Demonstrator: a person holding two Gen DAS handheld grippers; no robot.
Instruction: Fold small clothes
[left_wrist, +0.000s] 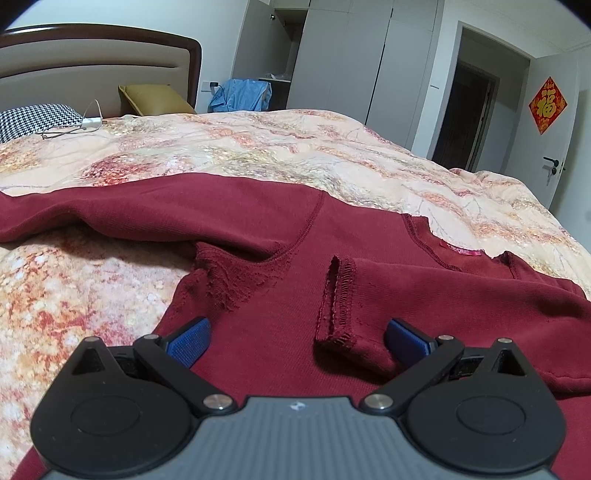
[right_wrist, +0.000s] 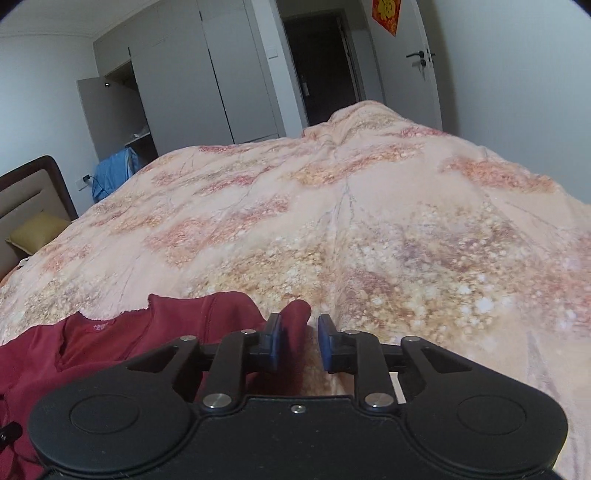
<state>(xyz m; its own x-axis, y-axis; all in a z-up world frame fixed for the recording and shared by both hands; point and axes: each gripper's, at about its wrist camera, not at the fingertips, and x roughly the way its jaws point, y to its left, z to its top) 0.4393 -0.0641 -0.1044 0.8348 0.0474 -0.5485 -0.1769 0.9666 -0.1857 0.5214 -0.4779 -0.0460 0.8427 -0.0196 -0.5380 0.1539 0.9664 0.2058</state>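
Note:
A dark red long-sleeved shirt lies spread on the floral bedspread. One sleeve is folded across the chest, its cuff just ahead of my left gripper. That gripper is open wide above the shirt's body and holds nothing. A pink label marks the neckline. In the right wrist view the shirt lies at lower left. My right gripper is part open, with a fold of red cloth between its blue pads, not clamped.
The bedspread stretches far ahead of the right gripper. A yellow cushion, a checked pillow and a charger cable lie near the headboard. A blue garment, wardrobes and an open door stand beyond the bed.

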